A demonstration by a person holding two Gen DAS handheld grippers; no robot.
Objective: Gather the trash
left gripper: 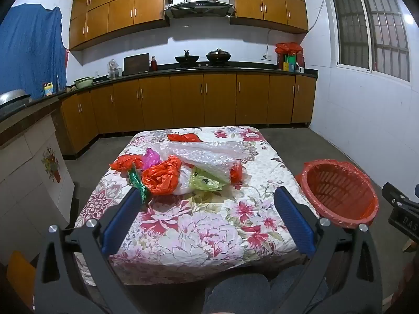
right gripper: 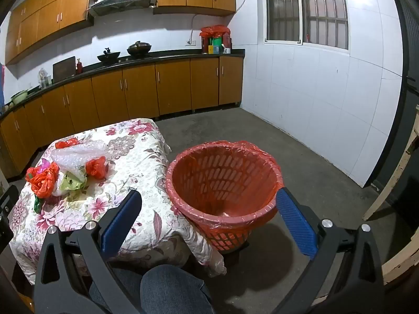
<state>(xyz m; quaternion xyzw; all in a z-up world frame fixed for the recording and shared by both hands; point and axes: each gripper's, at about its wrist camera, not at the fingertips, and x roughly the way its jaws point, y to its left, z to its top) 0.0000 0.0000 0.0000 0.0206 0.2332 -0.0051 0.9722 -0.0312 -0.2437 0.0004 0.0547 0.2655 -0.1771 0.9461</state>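
Observation:
A heap of trash lies on the flowered tablecloth (left gripper: 199,225): crumpled orange-red plastic bags (left gripper: 162,176), a pink bag (left gripper: 152,157), a green wrapper (left gripper: 137,180), a yellow-green wrapper (left gripper: 205,181) and a big sheet of bubble wrap (left gripper: 209,157). My left gripper (left gripper: 208,196) hovers open over the near half of the table, short of the heap, with nothing between its blue pads. To the table's right stands a red basket (right gripper: 222,180) lined with a red bag. My right gripper (right gripper: 208,197) is open in front of the basket. The same heap (right gripper: 65,172) shows at the left.
Wooden cabinets and a dark counter with woks (left gripper: 201,57) run along the far wall. A tiled counter (left gripper: 28,157) stands left of the table. Grey concrete floor (right gripper: 301,141) spreads behind the basket to a white tiled wall. A person's knee in jeans (right gripper: 170,287) is below.

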